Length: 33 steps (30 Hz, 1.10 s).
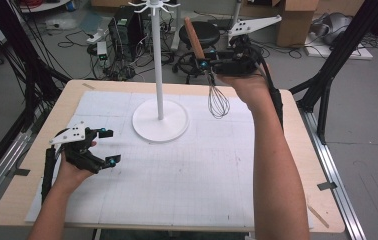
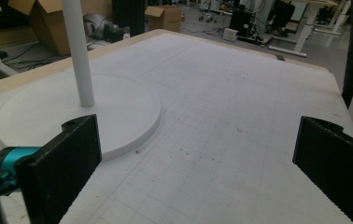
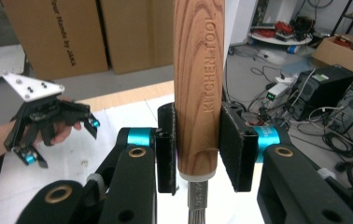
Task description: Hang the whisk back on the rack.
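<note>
Whisk (image 1: 218, 97) is hanging clear of the table, right gripper (image 1: 208, 65) clamping its wooden handle (image 3: 198, 84) beside the stand (image 1: 159, 65); hooking is pending; left gripper (image 1: 108, 146) is resting open

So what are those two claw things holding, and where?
The right gripper clamps a whisk by its wooden handle, near the lower end. The left gripper holds nothing.

The high view looked forward and down over the table (image 1: 287, 150). Each gripper view sat close behind its own jaws; the left one and the high view shared the white stand (image 2: 79, 51).
</note>
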{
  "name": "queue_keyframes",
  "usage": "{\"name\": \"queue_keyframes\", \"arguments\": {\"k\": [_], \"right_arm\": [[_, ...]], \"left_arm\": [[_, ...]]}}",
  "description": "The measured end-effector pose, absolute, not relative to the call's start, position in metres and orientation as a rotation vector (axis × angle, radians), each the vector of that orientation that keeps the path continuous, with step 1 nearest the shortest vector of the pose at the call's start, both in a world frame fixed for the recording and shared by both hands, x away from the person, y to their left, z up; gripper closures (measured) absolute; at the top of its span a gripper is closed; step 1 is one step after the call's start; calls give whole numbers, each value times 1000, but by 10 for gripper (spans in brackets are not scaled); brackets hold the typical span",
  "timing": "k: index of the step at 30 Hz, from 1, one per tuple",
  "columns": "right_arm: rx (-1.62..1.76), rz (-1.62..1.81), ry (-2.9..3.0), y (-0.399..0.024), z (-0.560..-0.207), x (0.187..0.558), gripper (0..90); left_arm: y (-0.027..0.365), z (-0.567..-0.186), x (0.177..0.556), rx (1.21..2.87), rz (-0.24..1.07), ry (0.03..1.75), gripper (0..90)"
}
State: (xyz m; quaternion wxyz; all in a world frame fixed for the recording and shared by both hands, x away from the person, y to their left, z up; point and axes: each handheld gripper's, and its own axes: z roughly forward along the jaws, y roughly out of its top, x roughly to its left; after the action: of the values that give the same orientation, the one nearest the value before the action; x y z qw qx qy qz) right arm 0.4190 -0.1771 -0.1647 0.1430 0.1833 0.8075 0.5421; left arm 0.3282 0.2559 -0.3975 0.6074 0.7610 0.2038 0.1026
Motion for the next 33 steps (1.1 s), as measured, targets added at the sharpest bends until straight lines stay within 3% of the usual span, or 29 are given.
{"name": "queue_keyframes", "arguments": {"k": [33], "right_arm": [[612, 1462, 2342, -151, -146, 454, 698]], "left_arm": [[255, -397, 328, 1757, 235, 467, 17]]}}
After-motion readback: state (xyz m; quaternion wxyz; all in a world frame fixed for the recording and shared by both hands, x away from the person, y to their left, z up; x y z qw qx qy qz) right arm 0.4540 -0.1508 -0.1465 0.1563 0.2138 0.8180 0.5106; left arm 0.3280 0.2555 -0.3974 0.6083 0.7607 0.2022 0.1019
